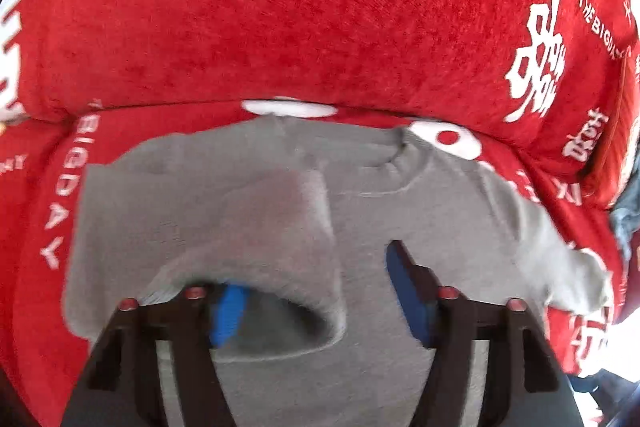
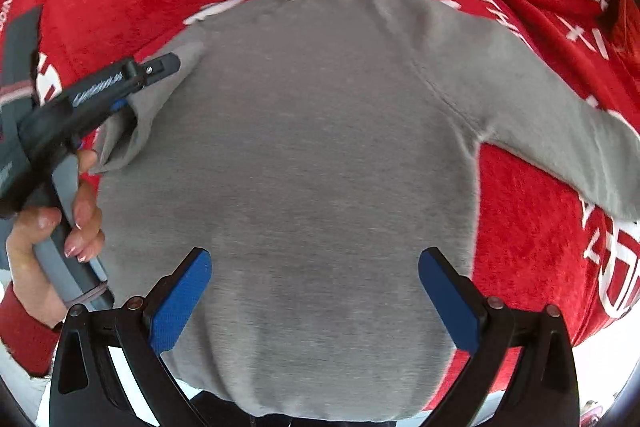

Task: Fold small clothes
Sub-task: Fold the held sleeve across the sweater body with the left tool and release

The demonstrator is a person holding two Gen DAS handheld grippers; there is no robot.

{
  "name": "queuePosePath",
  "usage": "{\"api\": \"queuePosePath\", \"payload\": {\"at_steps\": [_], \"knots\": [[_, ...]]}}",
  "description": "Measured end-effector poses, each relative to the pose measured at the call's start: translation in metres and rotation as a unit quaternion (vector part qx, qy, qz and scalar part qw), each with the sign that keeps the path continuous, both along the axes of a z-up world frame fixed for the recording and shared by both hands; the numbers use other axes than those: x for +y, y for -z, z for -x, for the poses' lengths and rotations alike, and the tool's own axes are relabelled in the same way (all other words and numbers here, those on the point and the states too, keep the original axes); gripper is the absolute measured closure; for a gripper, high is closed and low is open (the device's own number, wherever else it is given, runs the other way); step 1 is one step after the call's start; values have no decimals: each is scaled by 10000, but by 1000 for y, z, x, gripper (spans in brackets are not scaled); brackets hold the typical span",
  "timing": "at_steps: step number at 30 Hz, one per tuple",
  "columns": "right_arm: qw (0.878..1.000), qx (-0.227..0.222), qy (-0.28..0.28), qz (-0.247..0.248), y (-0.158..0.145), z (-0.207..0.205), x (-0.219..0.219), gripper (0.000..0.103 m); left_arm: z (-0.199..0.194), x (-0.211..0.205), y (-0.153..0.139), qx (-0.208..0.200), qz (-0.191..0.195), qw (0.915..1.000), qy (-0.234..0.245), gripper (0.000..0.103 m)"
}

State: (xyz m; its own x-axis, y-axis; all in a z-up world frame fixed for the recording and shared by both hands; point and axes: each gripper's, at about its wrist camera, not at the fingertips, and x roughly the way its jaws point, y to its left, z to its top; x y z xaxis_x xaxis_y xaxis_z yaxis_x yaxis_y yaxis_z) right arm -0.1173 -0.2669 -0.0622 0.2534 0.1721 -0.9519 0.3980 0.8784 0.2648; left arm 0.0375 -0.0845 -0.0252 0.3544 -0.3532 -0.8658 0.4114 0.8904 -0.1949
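A small grey long-sleeved sweater (image 2: 312,167) lies flat on a red printed cover, neck away from me. Its right sleeve (image 2: 560,131) stretches out to the right. Its left sleeve (image 1: 248,227) is folded over the body. My left gripper (image 1: 316,287) is open, with the sleeve's cuff draped over its left blue pad (image 1: 228,315); the right pad (image 1: 404,291) is bare. It also shows in the right wrist view (image 2: 132,87) at the sweater's left edge, held by a hand. My right gripper (image 2: 316,299) is open and empty above the sweater's lower body.
The red plush cover (image 1: 280,7) with white lettering covers the seat and the backrest behind the sweater. Dark blue cloth (image 1: 628,219) lies at the far right. The seat's front edge runs under the sweater's hem (image 2: 320,411).
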Motion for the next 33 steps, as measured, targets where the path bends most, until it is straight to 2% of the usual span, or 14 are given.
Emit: {"api": "queuePosePath", "payload": {"at_steps": [3,5,6,9,14,20,22,23,24,25,26,27,30,33], "knots": [[10000,-40,-5,61,-1,-4,-4,0,7,25,-16,-54,-100,9999,34,35],[9996,-122,-151,181,-7,-15,-2,0,9,54,-28,-164,-252,9994,-167,24],[9990,-199,-299,283,-11,-24,3,0,10,69,-32,-224,-342,9987,-302,12],[9926,-480,-900,651,-26,-51,28,0,12,119,-33,-320,-723,9943,-722,11],[9532,-1056,-2416,1477,-38,-116,102,0,11,177,0,207,-1255,9870,-981,11],[8726,-981,-4054,2540,4,-156,191,0,7,184,27,405,-1244,9854,-1094,11],[8560,-884,-4226,2843,19,-161,201,10,4,179,30,393,-1234,9850,-1136,11],[8532,-777,-4264,2902,26,-166,202,28,0,177,31,380,-1233,9847,-1168,11],[8636,-700,-4221,2668,28,-173,198,65,-4,178,33,367,-1241,9841,-1216,11],[8754,-714,-4118,2428,26,-175,191,85,-7,179,34,357,-1255,9829,-1297,11],[8950,-793,-3794,2207,18,-179,181,92,-12,178,35,361,-1273,9818,-1360,11],[9174,-986,-3321,1957,5,-182,163,92,-14,180,35,364,-1287,9806,-1430,11],[9655,-1429,-1924,1014,-20,-181,99,91,-20,184,37,417,-1274,9791,-1527,11],[9867,-1532,-434,316,-18,-160,27,92,-20,183,38,412,-1310,9798,-1454,11]]}}
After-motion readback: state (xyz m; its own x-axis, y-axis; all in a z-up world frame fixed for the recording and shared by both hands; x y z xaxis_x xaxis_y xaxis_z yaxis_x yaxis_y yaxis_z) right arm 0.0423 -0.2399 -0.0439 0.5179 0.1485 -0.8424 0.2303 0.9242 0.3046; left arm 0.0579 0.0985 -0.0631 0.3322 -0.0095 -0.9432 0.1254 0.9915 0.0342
